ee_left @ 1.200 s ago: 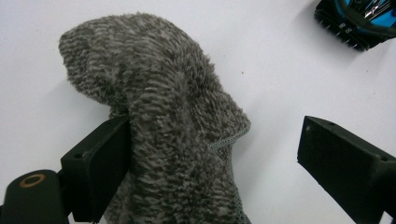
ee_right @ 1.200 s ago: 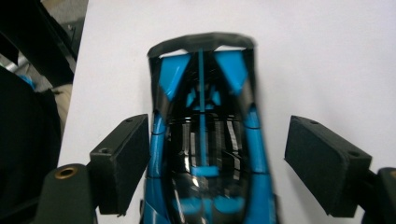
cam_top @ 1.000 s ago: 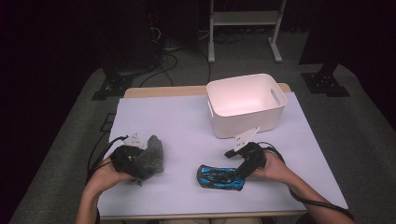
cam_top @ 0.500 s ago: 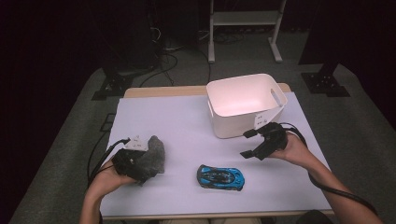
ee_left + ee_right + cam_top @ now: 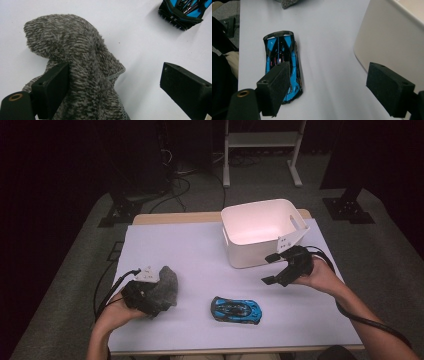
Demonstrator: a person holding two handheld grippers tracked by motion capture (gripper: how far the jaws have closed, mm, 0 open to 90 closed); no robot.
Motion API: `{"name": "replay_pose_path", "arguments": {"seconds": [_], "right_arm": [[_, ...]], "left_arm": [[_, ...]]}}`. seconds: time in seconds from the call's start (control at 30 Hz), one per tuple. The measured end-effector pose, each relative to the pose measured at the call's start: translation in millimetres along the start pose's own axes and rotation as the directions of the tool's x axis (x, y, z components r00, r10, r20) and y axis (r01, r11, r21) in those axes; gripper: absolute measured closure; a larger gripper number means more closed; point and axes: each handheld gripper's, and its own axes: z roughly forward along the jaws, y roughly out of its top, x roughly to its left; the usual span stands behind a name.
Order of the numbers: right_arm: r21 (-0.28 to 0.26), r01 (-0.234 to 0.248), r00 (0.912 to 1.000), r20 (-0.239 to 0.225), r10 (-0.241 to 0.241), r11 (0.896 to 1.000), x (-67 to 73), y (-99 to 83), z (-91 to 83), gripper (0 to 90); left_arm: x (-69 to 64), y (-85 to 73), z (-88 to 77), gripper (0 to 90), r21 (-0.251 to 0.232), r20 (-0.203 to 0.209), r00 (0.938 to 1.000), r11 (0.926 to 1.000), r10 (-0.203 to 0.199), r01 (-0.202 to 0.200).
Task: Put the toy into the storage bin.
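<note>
Fuzzy grey cloth (image 5: 162, 287) lies at the table's (image 5: 200, 255) left, the left gripper (image 5: 150, 292) spread wide over it, one pad seemingly touching. Blue toy car (image 5: 236, 310) sits centre-front. Right gripper (image 5: 280, 267) hovers agape beside the white bin (image 5: 260, 232).

We see the table (image 5: 200, 250) evenly lit from above, dark surroundings, soft shadows, and slightly blurred near jaws.

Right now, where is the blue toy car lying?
In the high view, the blue toy car lies on the table's near middle, between the grey fuzzy cloth and the right gripper.
</note>
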Motion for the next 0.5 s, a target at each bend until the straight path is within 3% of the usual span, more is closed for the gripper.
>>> {"name": "replay_pose_path", "arguments": {"seconds": [0.5], "right_arm": [[0.011,0.054,0.9984,0.012,-0.054,0.998,-4.9,26.7,-13.7,19.3]], "left_arm": [[-0.6,0.5,-1.7,9.0,-0.013,0.0,1.0,0.9999,0.004,-0.004]]}}
